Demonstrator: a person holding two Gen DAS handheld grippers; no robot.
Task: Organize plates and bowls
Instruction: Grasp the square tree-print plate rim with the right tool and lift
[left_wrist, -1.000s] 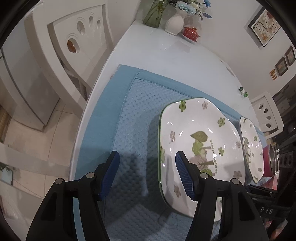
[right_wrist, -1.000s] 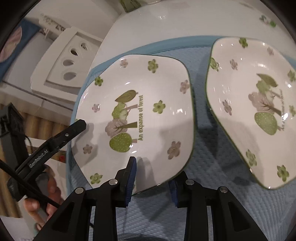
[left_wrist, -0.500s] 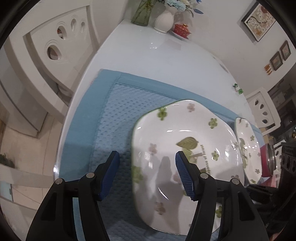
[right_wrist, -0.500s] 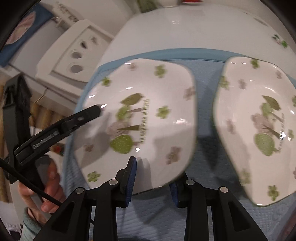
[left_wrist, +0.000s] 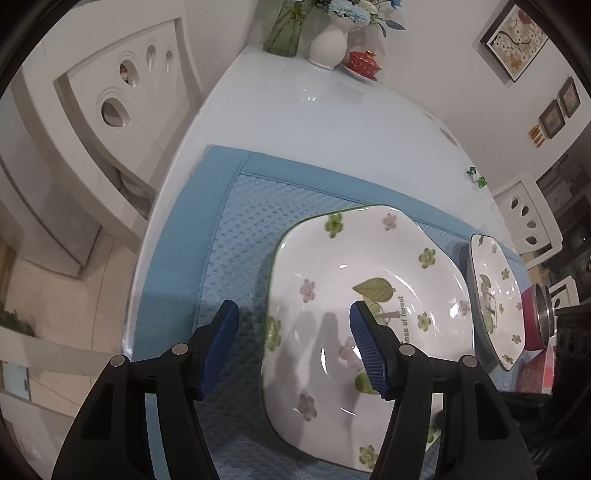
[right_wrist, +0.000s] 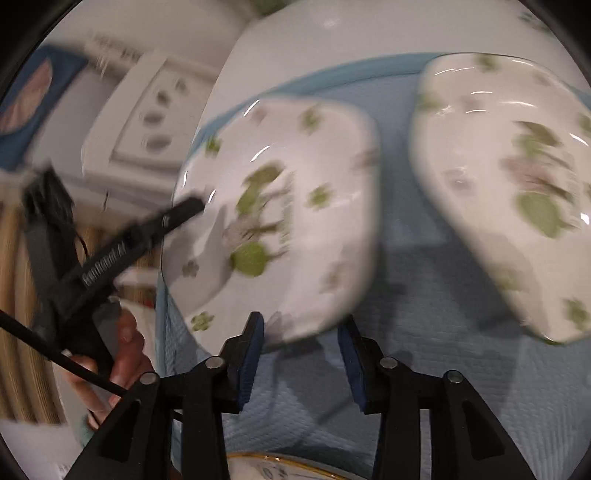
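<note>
Plate (right_wrist: 295, 221) flat on mat, just ahead of right claw (right_wrist: 301, 354), jaws just opening, empty.

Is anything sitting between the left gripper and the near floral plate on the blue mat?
Nothing visible. The left gripper hangs open over the near plate, straddling its left rim, above bare blue mat.
</note>
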